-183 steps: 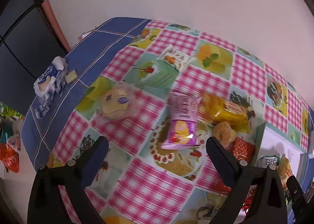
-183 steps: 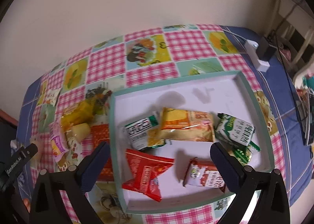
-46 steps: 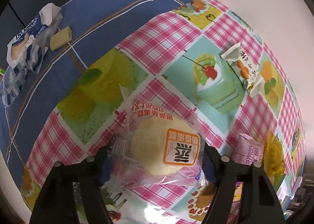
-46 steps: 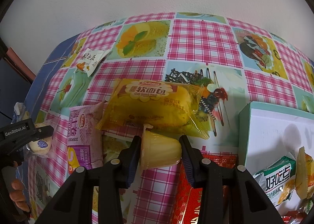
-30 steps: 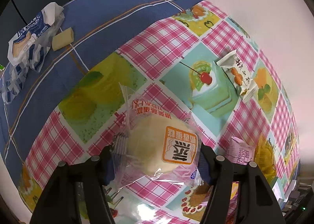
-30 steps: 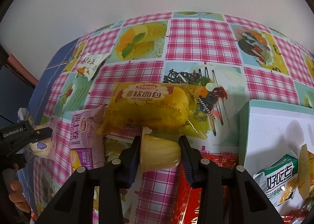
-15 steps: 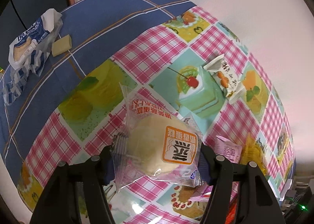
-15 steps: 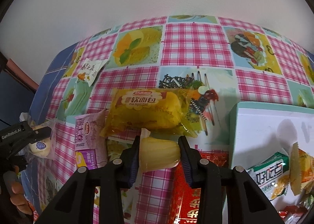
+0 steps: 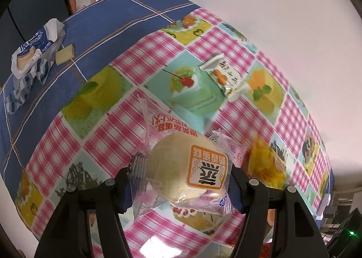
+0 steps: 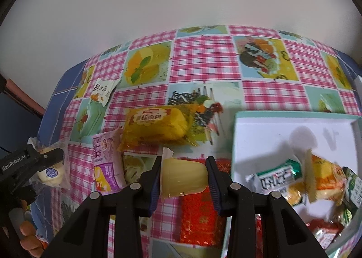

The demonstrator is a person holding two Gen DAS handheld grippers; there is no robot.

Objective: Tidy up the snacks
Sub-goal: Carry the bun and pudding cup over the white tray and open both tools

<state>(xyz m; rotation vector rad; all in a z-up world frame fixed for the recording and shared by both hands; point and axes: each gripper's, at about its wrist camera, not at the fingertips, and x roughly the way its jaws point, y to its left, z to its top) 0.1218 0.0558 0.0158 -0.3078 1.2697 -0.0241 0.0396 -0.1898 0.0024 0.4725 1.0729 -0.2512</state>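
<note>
1. Change since the earlier frames: both grippers have lifted their loads off the checked tablecloth (image 9: 95, 145); more cloth now shows beneath the bun, and the tray has come further into the right wrist view.
2. Left gripper (image 9: 181, 181): jaws clamped on a wrapped bun (image 9: 187, 167), a pale round bun in clear film with an orange label, held clear of the cloth.
3. Right gripper (image 10: 184, 176): jaws clamped on a yellow jelly cup (image 10: 183, 177), held above the cloth.
4. Yellow bread pack (image 10: 156, 126): lying on the cloth just beyond the jelly cup.
5. Purple packet (image 10: 106, 165): flat on the cloth, left of the jelly cup, touching the bread pack's near-left corner.
6. Red packet (image 10: 199, 217): on the cloth under the right gripper, against the tray's left wall.
7. Tray (image 10: 294, 120): white with a teal rim, on the right; several snack packs lie in its near part, among them a green-and-white pack (image 10: 276, 176).
8. Small white sachet (image 9: 226, 77): far on the cloth, well apart from the rest.
9. Blue-and-white wrapper (image 9: 31, 52): far left on the blue cloth (image 9: 113, 22), a pale block (image 9: 65, 57) just beside it.
</note>
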